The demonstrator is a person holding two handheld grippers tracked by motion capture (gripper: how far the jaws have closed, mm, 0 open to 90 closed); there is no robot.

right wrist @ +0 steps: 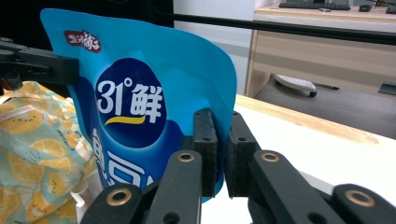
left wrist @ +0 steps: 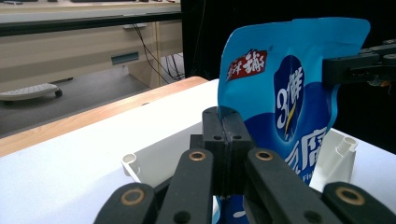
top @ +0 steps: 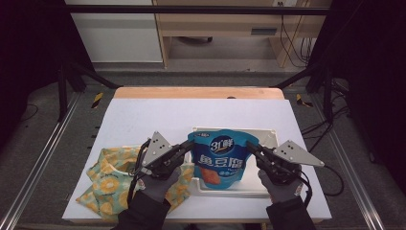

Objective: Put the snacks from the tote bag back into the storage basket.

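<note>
A blue snack pouch (top: 220, 158) with white lettering stands upright over a white tray (top: 268, 135), held between my two grippers. My left gripper (top: 189, 146) is shut on the pouch's left edge; in the left gripper view its jaws (left wrist: 224, 140) pinch the pouch (left wrist: 280, 93) with no gap. My right gripper (top: 251, 146) is at the pouch's upper right edge. In the right gripper view its jaws (right wrist: 222, 140) stand slightly apart, with the edge of the pouch (right wrist: 135, 107) in the narrow slit between them.
A folded cloth bag (top: 110, 177) with a yellow fruit print lies on the white table to the left of the tray, under the left hand. Beyond the table's wooden far edge (top: 198, 92) are the floor and desks.
</note>
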